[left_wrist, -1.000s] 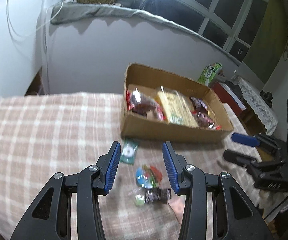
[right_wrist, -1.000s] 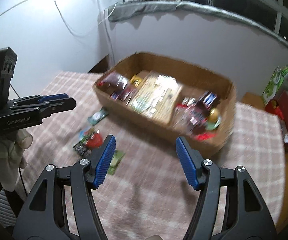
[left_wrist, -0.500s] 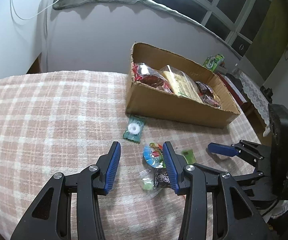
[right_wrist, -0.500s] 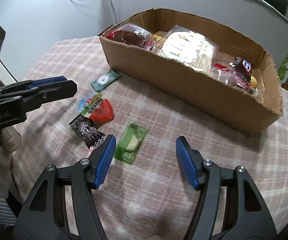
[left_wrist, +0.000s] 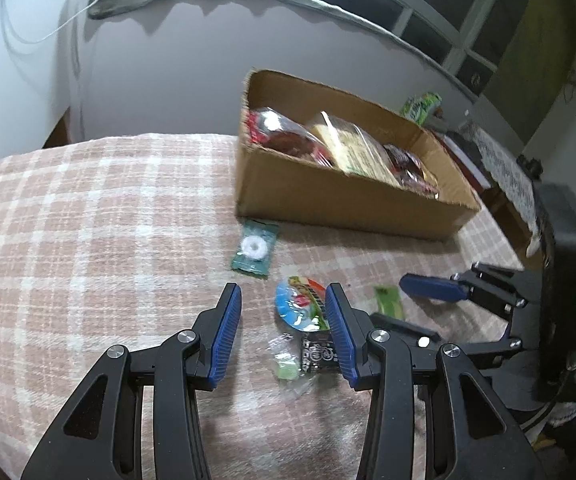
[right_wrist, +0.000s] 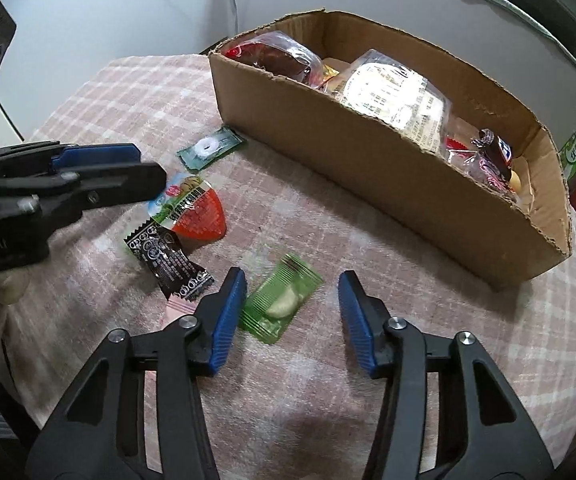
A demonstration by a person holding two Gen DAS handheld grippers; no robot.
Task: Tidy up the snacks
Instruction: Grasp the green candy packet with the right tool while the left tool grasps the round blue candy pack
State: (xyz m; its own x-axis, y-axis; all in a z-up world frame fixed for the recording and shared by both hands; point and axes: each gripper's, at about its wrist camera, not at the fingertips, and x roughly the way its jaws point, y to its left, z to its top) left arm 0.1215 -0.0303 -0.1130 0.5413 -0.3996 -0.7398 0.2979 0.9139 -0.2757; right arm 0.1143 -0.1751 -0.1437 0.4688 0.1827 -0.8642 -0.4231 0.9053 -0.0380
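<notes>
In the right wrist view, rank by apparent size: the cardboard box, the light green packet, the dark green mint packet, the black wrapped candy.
1. cardboard box, by far the largest.
2. light green packet and black wrapped candy: similar, so unranked.
3. dark green mint packet: looks smallest, though it lies farther from the camera, so unsure.

Pale wall [left_wrist: 160, 72], dark windows [left_wrist: 440, 24], plaid tablecloth [left_wrist: 88, 220].
</notes>
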